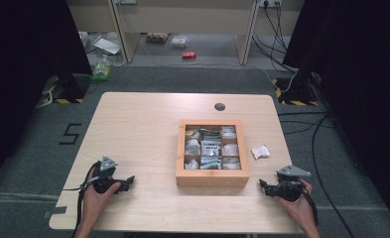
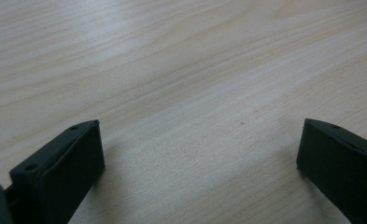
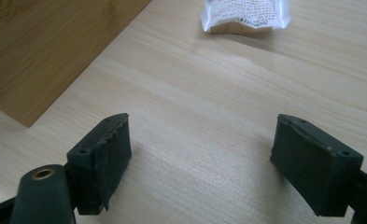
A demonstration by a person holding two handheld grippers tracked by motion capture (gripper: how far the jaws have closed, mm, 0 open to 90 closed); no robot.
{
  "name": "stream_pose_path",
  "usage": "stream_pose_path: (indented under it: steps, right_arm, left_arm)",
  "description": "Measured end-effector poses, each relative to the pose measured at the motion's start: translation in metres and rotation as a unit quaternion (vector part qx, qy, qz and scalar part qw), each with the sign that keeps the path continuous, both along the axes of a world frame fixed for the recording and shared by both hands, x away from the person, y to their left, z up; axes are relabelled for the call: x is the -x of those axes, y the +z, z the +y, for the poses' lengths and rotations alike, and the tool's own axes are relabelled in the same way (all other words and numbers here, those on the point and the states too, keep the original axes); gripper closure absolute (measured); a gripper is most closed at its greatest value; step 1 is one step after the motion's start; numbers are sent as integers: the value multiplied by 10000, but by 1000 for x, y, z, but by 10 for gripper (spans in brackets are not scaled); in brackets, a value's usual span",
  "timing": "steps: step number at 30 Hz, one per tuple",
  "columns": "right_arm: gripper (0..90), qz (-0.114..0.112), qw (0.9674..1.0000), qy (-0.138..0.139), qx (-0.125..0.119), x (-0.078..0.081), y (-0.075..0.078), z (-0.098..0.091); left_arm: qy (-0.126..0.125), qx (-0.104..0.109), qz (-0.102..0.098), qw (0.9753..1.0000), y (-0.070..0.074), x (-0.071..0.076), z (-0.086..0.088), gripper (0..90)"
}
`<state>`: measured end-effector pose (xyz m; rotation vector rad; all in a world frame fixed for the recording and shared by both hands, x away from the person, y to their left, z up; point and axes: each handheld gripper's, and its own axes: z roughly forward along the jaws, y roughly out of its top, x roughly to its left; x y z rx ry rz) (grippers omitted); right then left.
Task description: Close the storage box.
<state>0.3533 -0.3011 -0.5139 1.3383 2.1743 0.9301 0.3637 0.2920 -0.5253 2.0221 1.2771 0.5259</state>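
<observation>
Grey carpet floor (image 1: 29,163), black curtains (image 1: 29,44)

Right claw (image 3: 201,140) sits low over the worktop (image 3: 204,88) – jaws wide apart, nothing but bare pale wood grain between them. Left jaw's pad is ragged along its inner edge; right jaw's pad looks smooth. Top centre, well ahead of the jaws: a white sachet (image 3: 244,14) w/ small dark print, lying flat, cut off by the frame's upper edge. Top left: darker wooden box (image 3: 45,51) wall, its corner pointing toward the left jaw – apart from it.
</observation>
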Motion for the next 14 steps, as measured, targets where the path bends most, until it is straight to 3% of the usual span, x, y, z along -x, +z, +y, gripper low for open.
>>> stream_pose_path:
  steps: [14]
  right_arm:
    - [203,-7,10000,21,-6,0,0,-1]
  left_arm:
    - [0,-1,-1,10000,0,0,0,0]
